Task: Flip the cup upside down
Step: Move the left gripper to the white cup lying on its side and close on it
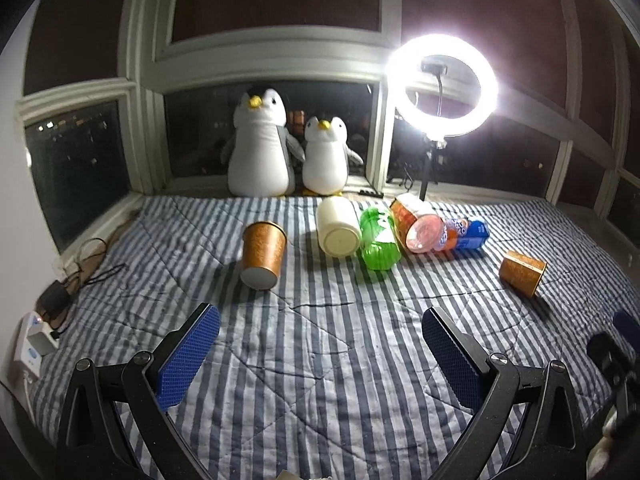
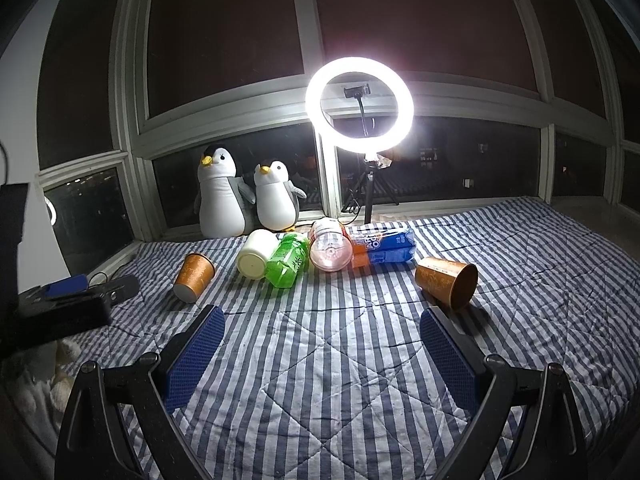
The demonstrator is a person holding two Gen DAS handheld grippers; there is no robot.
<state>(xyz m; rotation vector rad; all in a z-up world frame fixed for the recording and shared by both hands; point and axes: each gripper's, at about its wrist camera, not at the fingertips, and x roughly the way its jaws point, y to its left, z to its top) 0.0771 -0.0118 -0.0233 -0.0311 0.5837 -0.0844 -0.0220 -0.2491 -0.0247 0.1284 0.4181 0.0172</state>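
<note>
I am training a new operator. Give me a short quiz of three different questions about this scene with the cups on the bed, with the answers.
1. True or false: the left tool is shut on a cup.
2. Multiple choice: how does the right orange cup lie? A) upright on its base B) on its side, mouth toward the camera C) inside the other cup
3. Short answer: what lies directly between the cream cup and the pink bottle?

Key
1. False. Both the left tool and the right tool are open and hold nothing.
2. B. The left orange cup also lies tipped, base toward the camera, on the striped quilt.
3. The green bottle.
</note>
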